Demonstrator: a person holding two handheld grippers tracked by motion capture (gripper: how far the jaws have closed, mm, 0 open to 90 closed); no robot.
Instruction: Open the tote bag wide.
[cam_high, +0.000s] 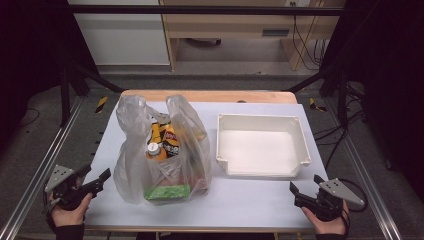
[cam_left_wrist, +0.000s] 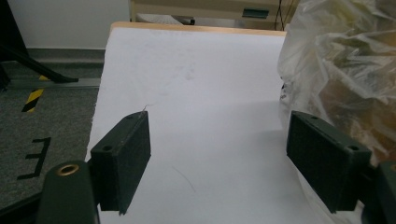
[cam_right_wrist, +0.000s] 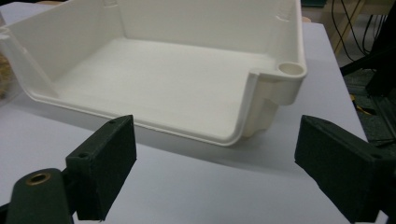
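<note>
Left gripper (cam_high: 102, 181) at lower left, jaws spread, empty, beside the plastic bag (cam_high: 162, 150). Right gripper (cam_high: 296, 192) at lower right, spread, empty, facing the white bin (cam_high: 302, 145).

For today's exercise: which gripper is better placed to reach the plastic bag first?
Left. The left gripper sits open beside the bag; the right gripper faces the tray.
</note>
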